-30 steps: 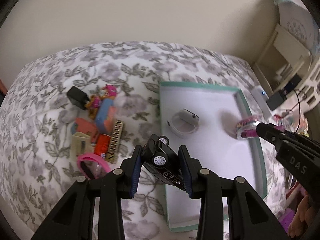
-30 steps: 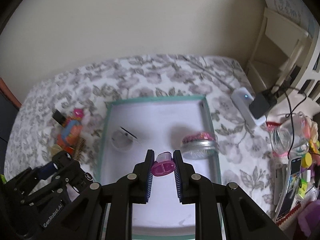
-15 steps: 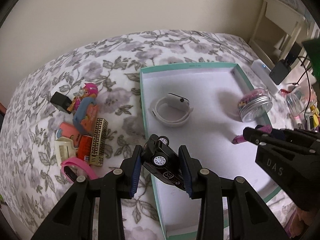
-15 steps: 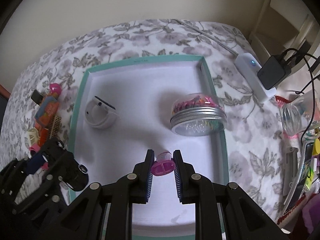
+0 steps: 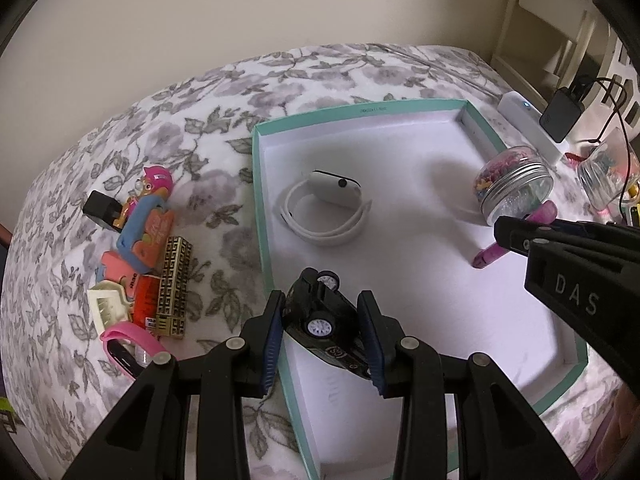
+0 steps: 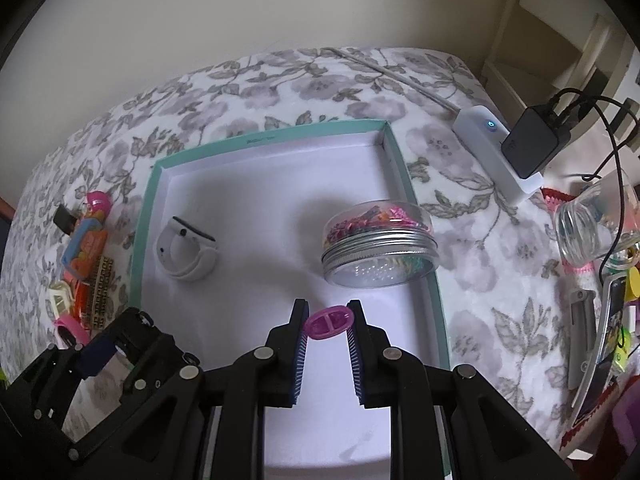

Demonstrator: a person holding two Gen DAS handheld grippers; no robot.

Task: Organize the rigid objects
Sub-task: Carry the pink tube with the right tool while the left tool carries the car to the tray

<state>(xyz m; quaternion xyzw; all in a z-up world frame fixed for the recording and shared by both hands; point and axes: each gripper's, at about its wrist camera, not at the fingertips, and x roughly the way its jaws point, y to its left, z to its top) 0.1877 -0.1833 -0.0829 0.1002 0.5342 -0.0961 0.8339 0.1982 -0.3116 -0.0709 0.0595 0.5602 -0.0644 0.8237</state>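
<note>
The left gripper (image 5: 322,320) held a little black toy car (image 5: 326,322) tight by its hard sides, over the box's (image 5: 360,110) near-left edge. The right gripper (image 6: 328,326) pinched a light pink tube (image 6: 329,323).

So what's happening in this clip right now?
A person holding two grippers is sorting small items from a floral bedspread into a teal-rimmed box. The left gripper grips a black toy car over the box's near left edge. The right gripper holds a pink capped tube low over the box floor. A white smartwatch and a jar of clips already sit inside; more toys wait outside.
</note>
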